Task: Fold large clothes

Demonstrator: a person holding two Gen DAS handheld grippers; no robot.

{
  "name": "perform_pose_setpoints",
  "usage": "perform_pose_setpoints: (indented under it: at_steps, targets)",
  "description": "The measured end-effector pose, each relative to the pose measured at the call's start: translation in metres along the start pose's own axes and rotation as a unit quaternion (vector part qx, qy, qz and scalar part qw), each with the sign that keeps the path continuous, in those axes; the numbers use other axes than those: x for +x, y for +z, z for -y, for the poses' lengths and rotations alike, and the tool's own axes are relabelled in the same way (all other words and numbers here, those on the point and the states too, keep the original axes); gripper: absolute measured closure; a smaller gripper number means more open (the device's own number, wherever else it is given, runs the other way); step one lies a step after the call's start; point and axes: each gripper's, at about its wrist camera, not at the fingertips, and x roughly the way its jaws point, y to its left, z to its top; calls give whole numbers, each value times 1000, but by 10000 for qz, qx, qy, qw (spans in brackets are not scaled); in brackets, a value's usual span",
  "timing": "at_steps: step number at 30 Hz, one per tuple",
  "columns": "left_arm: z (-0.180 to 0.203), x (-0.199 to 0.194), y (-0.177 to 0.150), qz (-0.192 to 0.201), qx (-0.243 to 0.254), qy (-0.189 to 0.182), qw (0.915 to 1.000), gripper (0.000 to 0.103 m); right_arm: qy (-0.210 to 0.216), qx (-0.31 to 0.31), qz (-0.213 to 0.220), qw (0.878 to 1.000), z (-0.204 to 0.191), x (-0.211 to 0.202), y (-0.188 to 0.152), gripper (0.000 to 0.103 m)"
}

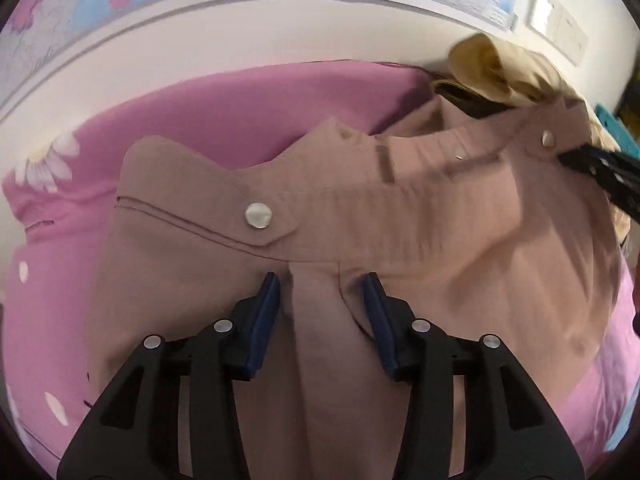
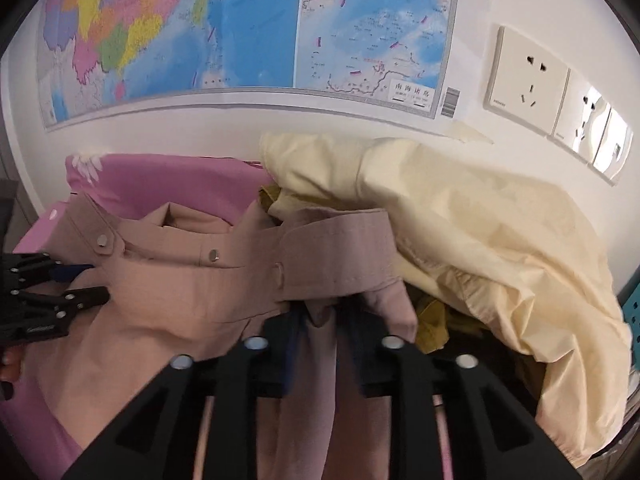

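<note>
White wall (image 2: pixel 240 128) runs behind the work surface, carrying a colourful map (image 2: pixel 240 28) and a row of cream power sockets (image 2: pixel 528 80) to the right. Below it lies a pink sheet (image 1: pixel 248 104) printed with white daisies, its far edge meeting the wall and a broad bare stretch showing on the left of the left wrist view. On the sheet rests the task's garment, dusty-pink trousers (image 1: pixel 400 216) with a buttoned waistband, lifted and stretched between the two tools. The left gripper (image 1: pixel 322 280) sits just below the waistband near a round silver button (image 1: pixel 259 215); its blue-padded fingers (image 1: pixel 269 304) stand apart with a vertical pleat of fabric running between them, and I cannot tell whether the pads actually press the cloth. The right gripper (image 2: pixel 322 314) is at the other end of the waistband, with a fold of the same fabric drawn down between its fingers, which appear closed on it. Crowding that side, a crumpled pale-yellow garment (image 2: pixel 480 232) is heaped against the wall, touching the trousers' right edge, with an olive cloth (image 2: pixel 430 320) tucked beneath it. A teal object (image 2: pixel 634 312) shows at the far right edge.
</note>
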Motion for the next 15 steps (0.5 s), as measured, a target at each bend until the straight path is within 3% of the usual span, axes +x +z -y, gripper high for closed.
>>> perform_pose_setpoints:
  at_steps: [6,9,12,13,15]
  targets:
    - [-13,-7,1,146,-98,56,9998,61,278,-73,427,9987,3,-40,-12,56]
    - [-18,-2,2,148,-194,22,9997,61,246,-587,292,9975,-17,-41,-20,57]
    - [-21,0,7,185,-374,-18,9991,61,-60,-673,-163,9976,-16,-3,-21,57]
    - [-23,-7,6,260,-459,-19,9986,59,-100,-534,-271,9982,-10,7,-21,57]
    - [-34,-32,-4,525,-603,-79,9968,42,1,-234,-387,9990,2,16,-20,59]
